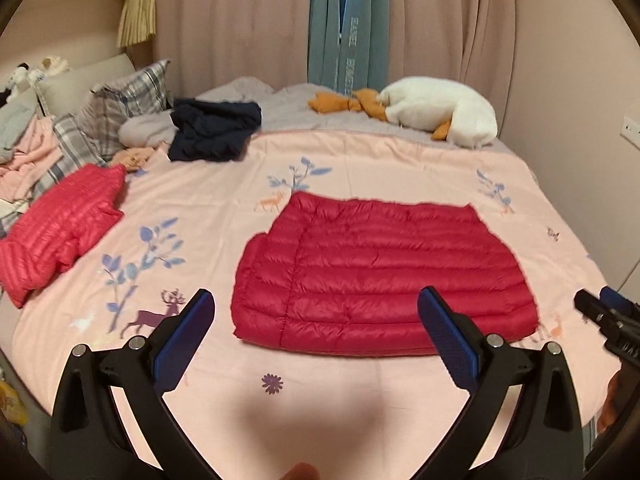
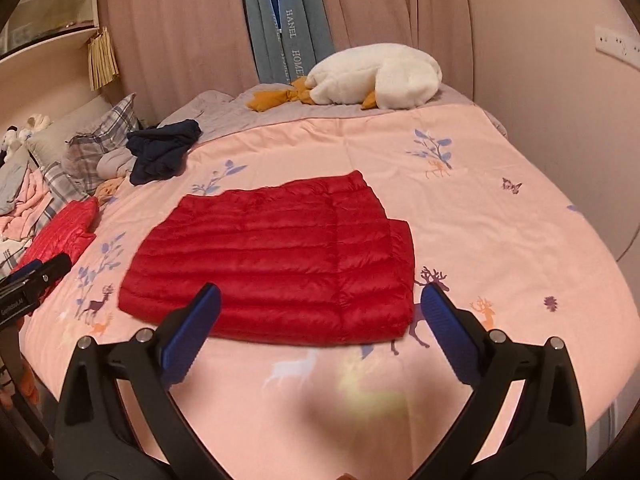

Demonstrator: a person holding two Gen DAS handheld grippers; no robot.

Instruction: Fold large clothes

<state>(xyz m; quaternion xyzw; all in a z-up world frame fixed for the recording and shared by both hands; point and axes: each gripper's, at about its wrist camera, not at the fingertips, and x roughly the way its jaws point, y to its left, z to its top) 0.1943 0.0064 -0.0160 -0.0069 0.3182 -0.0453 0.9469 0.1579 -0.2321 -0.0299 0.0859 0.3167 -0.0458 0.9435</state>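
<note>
A red quilted down jacket (image 1: 380,272) lies folded into a flat rectangle on the pink bedspread (image 1: 224,200); the right wrist view shows the same jacket (image 2: 276,260). My left gripper (image 1: 316,300) hovers open over the near edge of the bed, its blue pads wide apart and nothing between them. My right gripper (image 2: 320,296) is open too, above the jacket's near edge, holding nothing. The right gripper's tip (image 1: 608,316) shows at the right edge of the left wrist view, and the left gripper's tip (image 2: 36,276) at the left edge of the right wrist view.
A second, brighter red down jacket (image 1: 60,232) lies crumpled at the left. A dark navy garment (image 1: 212,128) and plaid pillows (image 1: 120,108) sit at the back left. A white plush goose (image 1: 440,108) rests by the curtains (image 1: 348,24). A wall (image 1: 580,80) rises on the right.
</note>
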